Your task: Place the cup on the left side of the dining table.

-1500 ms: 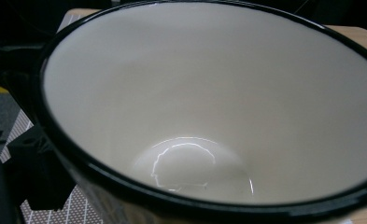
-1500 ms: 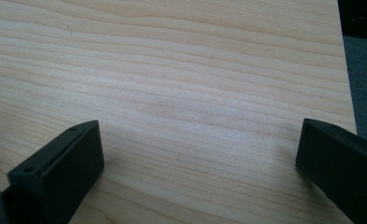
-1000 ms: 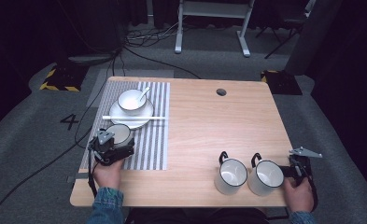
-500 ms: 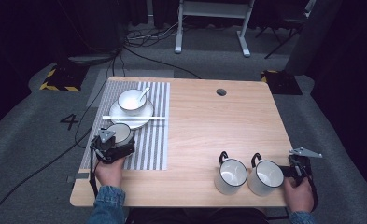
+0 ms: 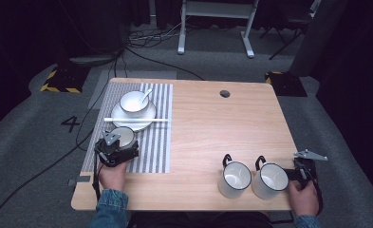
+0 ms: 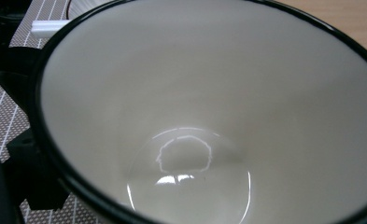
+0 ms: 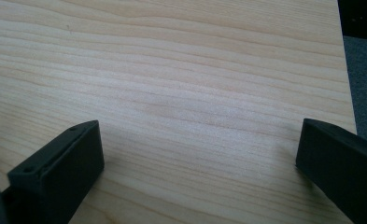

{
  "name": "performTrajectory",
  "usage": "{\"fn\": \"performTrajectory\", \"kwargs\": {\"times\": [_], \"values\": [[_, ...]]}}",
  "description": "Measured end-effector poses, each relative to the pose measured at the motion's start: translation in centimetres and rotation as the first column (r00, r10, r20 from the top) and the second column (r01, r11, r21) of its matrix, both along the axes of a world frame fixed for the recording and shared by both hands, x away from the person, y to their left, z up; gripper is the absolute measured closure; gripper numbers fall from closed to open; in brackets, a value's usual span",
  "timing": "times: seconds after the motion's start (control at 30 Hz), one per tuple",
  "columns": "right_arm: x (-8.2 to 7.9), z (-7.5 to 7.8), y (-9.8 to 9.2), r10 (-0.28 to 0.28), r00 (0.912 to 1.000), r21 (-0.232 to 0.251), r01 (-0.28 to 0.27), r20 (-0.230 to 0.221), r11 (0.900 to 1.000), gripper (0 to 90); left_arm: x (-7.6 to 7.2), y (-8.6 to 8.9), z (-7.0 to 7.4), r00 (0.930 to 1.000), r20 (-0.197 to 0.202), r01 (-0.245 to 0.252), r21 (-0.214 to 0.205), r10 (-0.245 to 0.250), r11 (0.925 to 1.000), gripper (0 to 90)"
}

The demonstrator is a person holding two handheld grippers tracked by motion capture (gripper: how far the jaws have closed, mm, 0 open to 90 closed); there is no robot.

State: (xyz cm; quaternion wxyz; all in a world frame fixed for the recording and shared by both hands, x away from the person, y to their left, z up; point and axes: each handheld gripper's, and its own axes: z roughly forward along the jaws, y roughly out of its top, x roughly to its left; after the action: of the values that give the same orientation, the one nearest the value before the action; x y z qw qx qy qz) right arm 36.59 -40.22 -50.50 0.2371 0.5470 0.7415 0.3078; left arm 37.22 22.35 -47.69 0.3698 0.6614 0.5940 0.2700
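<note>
High view: our left gripper (image 5: 119, 146) clamped on white black-rimmed enamel cup (image 5: 123, 136), six o'clock of white saucer (image 5: 127, 116); keep it level. Right gripper (image 5: 303, 172) spread apart, idle.

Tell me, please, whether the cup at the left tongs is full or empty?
Empty: the cup shows a bare white inside down to its glossy bottom, with no liquid in it.

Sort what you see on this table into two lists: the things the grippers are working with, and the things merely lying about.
In hand:
- cup on the striped mat, in the left gripper
- right gripper, open, beside the two mugs

Lying about:
- two mugs
- bowl with spoon on its saucer
- white stick
- striped mat
- table
</note>
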Motion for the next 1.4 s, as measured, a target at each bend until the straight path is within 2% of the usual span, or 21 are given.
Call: {"fn": "performTrajectory", "kwargs": {"times": [0.07,0.27,0.47,0.57,0.63,0.73,0.8,1.0,1.07,1.17,1.33,1.4], "values": [[0.0,0.0,0.0,0.000,1.0000,-0.001,0.000,0.001,1.0000,1.0,-0.2,-0.4,0.1,0.9996,-0.026,0.011,0.034,-0.011,0.9994,2.9],[0.0,0.0,0.0,-0.001,1.0000,0.000,0.001,0.001,1.0000,1.0,-0.4,-0.2,0.0,0.9999,-0.010,0.012,0.032,-0.011,0.9994,2.7],[0.0,0.0,0.0,0.000,1.0000,0.000,0.000,0.000,1.0000,1.0,-0.8,0.2,0.4,0.9994,-0.015,0.030,-0.012,-0.030,0.9995,1.9],[0.0,0.0,0.0,-0.001,1.0000,-0.001,0.001,0.002,1.0000,1.0,-1.3,0.5,0.7,0.9992,0.002,0.040,-0.021,-0.040,0.9990,1.0],[0.0,0.0,0.0,0.000,1.0000,-0.001,0.000,0.001,1.0000,1.0,-1.9,0.6,1.1,0.9988,0.020,0.044,-0.017,-0.044,0.9989,0.4],[0.0,0.0,0.0,0.001,1.0000,-0.001,-0.001,0.001,1.0000,1.0,-3.1,0.9,1.8,0.9969,0.056,0.054,0.024,-0.055,0.9983,0.0],[0.0,0.0,0.0,0.000,1.0000,0.000,0.000,0.001,1.0000,1.0,-3.7,1.2,2.0,0.9957,0.065,0.066,0.008,-0.067,0.9978,0.0],[0.0,0.0,0.0,-0.007,1.0000,0.000,0.007,0.000,1.0000,0.8,-5.5,1.7,3.0,0.9891,0.099,0.109,-0.003,-0.108,0.9940,0.0],[0.0,0.0,0.0,-0.007,1.0000,0.000,0.007,0.001,1.0000,0.8,-6.1,1.8,3.3,0.9863,0.101,0.131,-0.007,-0.130,0.9913,0.0],[0.0,0.0,0.1,-0.009,1.0000,0.000,0.009,0.000,1.0000,0.8,-7.1,2.1,3.7,0.9824,0.082,0.168,0.008,-0.168,0.9858,0.0],[0.0,0.0,0.1,-0.011,0.9999,0.000,0.011,-0.002,0.9999,0.6,-8.7,3.2,4.2,0.9821,0.059,0.179,0.004,-0.179,0.9838,0.0],[0.0,0.0,0.1,-0.011,0.9999,0.001,0.011,-0.002,0.9999,0.6,-9.3,3.7,4.4,0.9826,0.064,0.174,0.003,-0.174,0.9847,0.0]]}}
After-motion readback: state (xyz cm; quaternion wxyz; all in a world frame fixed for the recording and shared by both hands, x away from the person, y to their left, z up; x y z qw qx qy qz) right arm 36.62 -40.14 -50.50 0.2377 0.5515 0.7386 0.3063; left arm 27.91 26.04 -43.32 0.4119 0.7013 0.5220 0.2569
